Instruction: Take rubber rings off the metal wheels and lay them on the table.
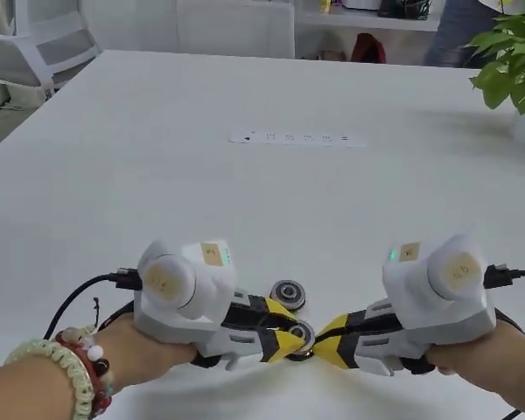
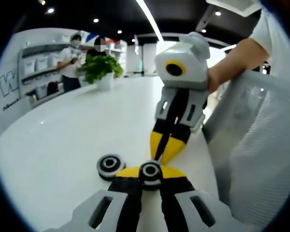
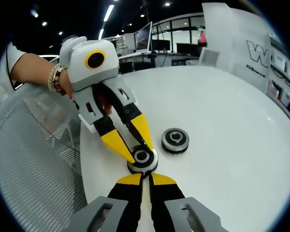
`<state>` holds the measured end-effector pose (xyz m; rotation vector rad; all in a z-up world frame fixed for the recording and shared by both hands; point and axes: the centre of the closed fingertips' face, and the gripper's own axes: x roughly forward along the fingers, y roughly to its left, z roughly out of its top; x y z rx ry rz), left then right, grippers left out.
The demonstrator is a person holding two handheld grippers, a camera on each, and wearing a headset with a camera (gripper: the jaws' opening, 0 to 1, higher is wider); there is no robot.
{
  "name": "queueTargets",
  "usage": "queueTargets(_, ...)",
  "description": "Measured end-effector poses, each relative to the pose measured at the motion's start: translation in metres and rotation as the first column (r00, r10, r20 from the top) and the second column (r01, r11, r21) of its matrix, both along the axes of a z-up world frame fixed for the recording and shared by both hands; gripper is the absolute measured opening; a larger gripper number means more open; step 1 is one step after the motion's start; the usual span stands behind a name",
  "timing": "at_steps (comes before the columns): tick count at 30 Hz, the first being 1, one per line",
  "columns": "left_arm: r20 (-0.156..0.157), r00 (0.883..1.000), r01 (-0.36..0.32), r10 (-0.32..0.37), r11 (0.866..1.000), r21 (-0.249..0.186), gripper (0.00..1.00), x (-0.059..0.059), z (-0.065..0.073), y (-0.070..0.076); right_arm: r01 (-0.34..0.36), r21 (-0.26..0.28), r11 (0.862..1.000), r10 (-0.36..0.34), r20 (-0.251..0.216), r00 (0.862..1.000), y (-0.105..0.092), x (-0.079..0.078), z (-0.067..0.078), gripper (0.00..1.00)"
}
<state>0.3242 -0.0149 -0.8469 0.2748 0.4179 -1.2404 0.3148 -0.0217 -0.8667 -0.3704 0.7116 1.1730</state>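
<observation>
Wheel [image 1: 300,335] sits low centre in the head view, clamped between the left gripper's [image 1: 289,336] jaws. Right gripper [image 1: 319,339] is pinched narrow, tips at its rim. Second wheel [image 1: 288,294] lies just above, on the table [image 1: 245,192].

Ceiling strip lights [image 2: 147,19] brighten the white table [image 1: 271,201] evenly (soft shadows only); gripper views bend at edges.

My left claw [image 2: 150,172] and right claw [image 3: 147,179] are white and black with yellow tips. The held wheel [image 3: 142,157] and other wheel [image 3: 175,140] are silver and black, on my white bench [image 1: 245,192].
</observation>
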Motion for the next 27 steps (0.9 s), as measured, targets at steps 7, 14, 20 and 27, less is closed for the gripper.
queueTargets(7,0.006,1.0,-0.001,0.001,1.0,0.004,0.14,0.001,0.0,0.001,0.065,-0.001,0.998,-0.065,-0.036,0.997,-0.003,0.006,0.002,0.0)
queueTargets(14,0.01,1.0,-0.003,0.003,1.0,0.009,0.14,0.0,0.0,0.001,0.135,0.044,0.99,-0.129,-0.107,0.986,-0.005,0.008,0.001,0.0)
queueTargets(20,0.014,1.0,-0.001,0.001,1.0,0.007,0.14,0.0,0.0,0.001,0.301,0.153,0.941,-0.242,-0.317,0.917,-0.008,0.009,0.008,0.0)
queueTargets(27,0.01,1.0,0.004,-0.004,1.0,-0.017,0.14,-0.002,0.0,0.0,0.431,0.224,0.874,-0.282,-0.49,0.825,-0.01,0.008,0.009,0.0)
